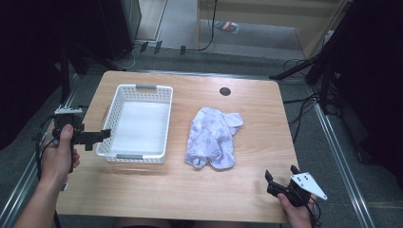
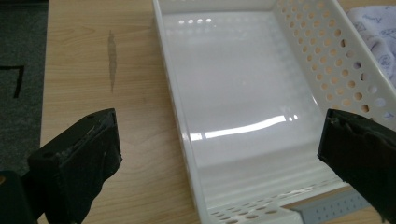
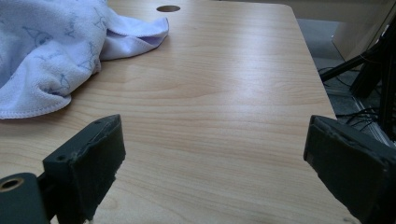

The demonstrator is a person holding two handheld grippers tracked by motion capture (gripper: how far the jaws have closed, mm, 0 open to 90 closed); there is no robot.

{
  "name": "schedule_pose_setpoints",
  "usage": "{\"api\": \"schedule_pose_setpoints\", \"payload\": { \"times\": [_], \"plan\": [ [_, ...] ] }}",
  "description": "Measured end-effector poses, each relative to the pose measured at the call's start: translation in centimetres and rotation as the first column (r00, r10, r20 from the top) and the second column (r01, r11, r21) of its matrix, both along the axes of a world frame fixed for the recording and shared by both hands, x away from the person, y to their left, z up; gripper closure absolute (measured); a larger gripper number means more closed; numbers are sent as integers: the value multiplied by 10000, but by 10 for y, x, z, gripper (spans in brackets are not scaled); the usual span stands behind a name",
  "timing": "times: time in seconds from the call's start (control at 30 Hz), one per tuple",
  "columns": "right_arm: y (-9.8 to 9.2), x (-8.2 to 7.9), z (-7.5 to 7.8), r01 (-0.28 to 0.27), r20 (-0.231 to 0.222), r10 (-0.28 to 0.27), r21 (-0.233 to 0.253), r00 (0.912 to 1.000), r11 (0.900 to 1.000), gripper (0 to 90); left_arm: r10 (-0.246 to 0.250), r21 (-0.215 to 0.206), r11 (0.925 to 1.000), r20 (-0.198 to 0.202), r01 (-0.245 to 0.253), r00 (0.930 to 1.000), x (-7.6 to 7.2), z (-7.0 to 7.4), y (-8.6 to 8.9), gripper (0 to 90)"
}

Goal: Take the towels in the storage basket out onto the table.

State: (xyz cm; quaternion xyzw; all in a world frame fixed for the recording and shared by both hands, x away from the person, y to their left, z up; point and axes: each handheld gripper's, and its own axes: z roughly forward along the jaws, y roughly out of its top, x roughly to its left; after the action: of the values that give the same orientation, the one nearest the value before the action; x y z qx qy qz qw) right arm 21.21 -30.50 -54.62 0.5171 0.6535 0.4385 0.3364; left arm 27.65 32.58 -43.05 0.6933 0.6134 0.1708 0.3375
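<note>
On the wooden bench [image 1: 157, 187], the crumpled white patterned towel [image 1: 212, 137] lies beside the empty white perforated plastic basket [image 1: 164, 114]. Both the left hand-held gripper [image 1: 107, 133] and right hand-held gripper [image 1: 281, 174] gape wide, holding nothing; seemingly nothing has begun, and the right must reach the towel.

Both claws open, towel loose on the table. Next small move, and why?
Probably bring the right claw forward and left to the crumpled towel. Its jaws stand wide apart over bare table, holding nothing, with the towel ahead and to their left. The left claw sits open at the empty white basket, the likely place for the towel.
</note>
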Motion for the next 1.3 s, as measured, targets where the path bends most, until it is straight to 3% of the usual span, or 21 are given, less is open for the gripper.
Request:
{"api": "schedule_pose_setpoints", "payload": {
  "times": [0.07, 0.23, 0.3, 0.57, 0.73, 0.87, 0.97, 1.03, 1.3],
  "plan": [
    [0, 0, 0, 7, -1, -7, 0, 10000, 10000, 54, 74, -150, 9999, 123, -73, 9999, -6, -4, 4, 0],
    [0, 0, 0, 28, -2, -28, -23, 10000, 10000, 55, 258, -666, 9976, 877, -200, 9958, -24, -21, 20, 0],
    [0, 0, 0, 40, -1, -40, -21, 10000, 10000, 55, 396, -909, 9954, 1173, -290, 9923, -32, -27, 25, 0],
    [0, 0, 0, 63, -47, -63, -67, 10000, 10000, 58, 537, -1099, 9935, 2223, -297, 9735, -57, -45, 39, 0],
    [1, 0, 0, 87, -70, -87, -99, 9999, 9999, 60, 476, -1117, 9935, 2547, -195, 9658, -67, -60, 41, 0],
    [1, 0, 0, 77, -82, -77, -95, 9999, 9999, 60, 566, -1116, 9934, 2885, -252, 9558, -74, -70, 43, 0],
    [1, 0, 0, 106, -87, -106, -80, 9999, 9999, 60, 669, -1156, 9928, 3218, -310, 9444, -79, -78, 45, 0],
    [1, 0, 0, 117, -100, -118, -107, 9999, 9999, 61, 647, -1106, 9934, 3321, -293, 9410, -81, -83, 45, 0],
    [1, 0, 0, 166, -111, -167, -128, 9998, 9998, 61, 459, -943, 9954, 3403, -144, 9392, -87, -105, 46, 0]
  ]
}}
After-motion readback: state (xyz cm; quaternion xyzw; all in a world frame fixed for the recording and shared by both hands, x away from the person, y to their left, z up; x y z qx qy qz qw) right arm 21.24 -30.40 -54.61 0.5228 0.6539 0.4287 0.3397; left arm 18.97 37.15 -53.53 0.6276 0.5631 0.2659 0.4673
